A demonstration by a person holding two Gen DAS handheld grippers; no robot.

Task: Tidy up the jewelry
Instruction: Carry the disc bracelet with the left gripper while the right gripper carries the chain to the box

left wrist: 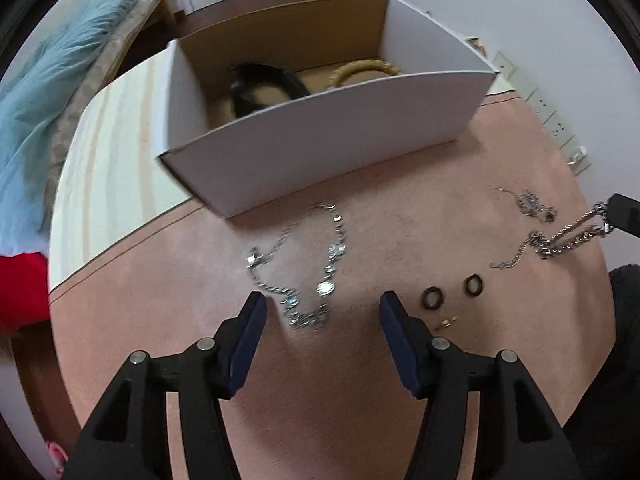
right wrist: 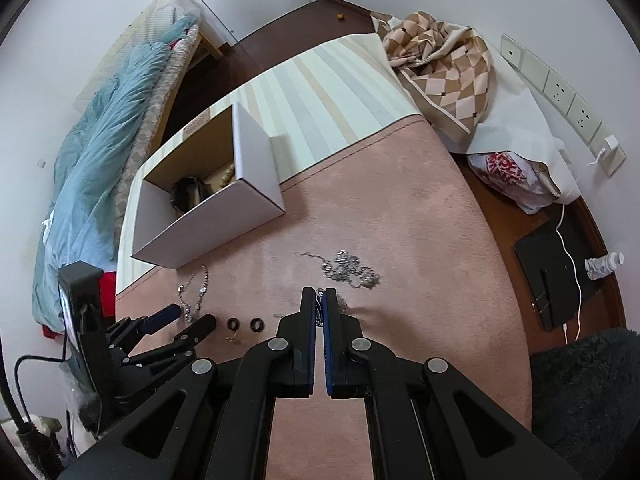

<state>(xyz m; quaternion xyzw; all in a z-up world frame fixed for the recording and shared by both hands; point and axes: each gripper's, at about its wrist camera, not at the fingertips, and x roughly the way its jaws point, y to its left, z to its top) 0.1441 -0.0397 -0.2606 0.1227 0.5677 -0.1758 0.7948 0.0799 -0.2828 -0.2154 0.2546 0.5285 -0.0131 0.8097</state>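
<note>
A silver disc necklace [left wrist: 316, 264] lies on the pink bed cover, just ahead of my open left gripper [left wrist: 323, 303], which hovers over its near end; it also shows in the right wrist view [right wrist: 195, 294]. My right gripper [right wrist: 319, 293] is shut on a silver chain [left wrist: 568, 236], which hangs from its tip [left wrist: 618, 216] at the right edge. Another tangled silver chain [right wrist: 348, 268] lies ahead of it. Two dark rings [left wrist: 452, 290] and a small gold piece [left wrist: 446, 321] lie right of the left gripper. A white cardboard box [left wrist: 320, 136] holds a black item [left wrist: 260, 88] and a beaded bracelet [left wrist: 360, 72].
A striped sheet [right wrist: 320, 92] covers the far part of the bed. A checkered blanket [right wrist: 440, 64] and a plastic bag [right wrist: 508, 176] lie at the right. A blue duvet [right wrist: 92, 152] lies on a second bed at the left. Wall sockets [right wrist: 560, 88] line the right wall.
</note>
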